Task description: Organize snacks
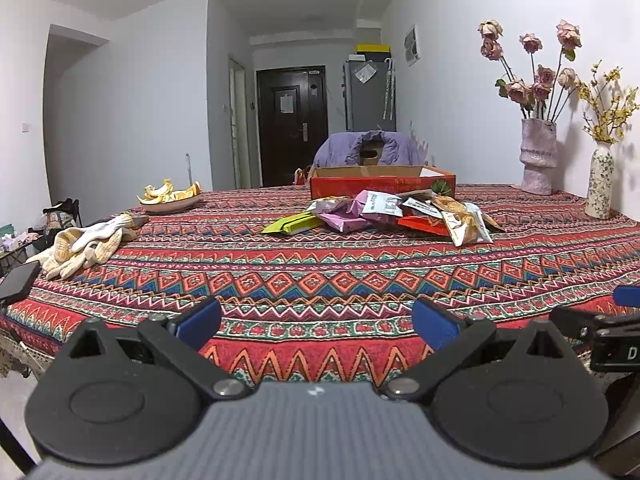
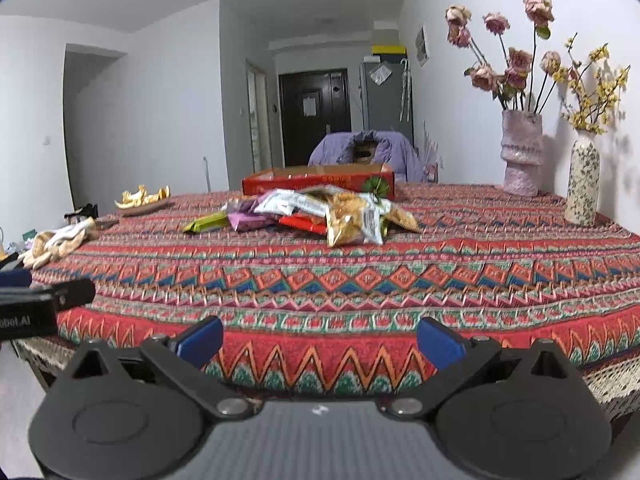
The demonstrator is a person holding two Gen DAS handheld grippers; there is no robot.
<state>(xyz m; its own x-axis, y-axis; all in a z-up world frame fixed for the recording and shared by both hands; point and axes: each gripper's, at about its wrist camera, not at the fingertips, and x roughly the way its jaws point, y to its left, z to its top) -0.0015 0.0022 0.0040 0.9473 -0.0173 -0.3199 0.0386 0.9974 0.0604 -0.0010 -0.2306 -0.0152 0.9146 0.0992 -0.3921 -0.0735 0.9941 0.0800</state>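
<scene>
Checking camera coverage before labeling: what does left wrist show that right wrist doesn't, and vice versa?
Only the left wrist view: a dark phone at the table's left edge, and part of the right gripper at its right border.

Only the right wrist view: part of the left gripper at its left border.

Both: snack packets, red box behind them, peel plate, gloves, two flower vases, patterned tablecloth. Both grippers' jaws are open and empty.
</scene>
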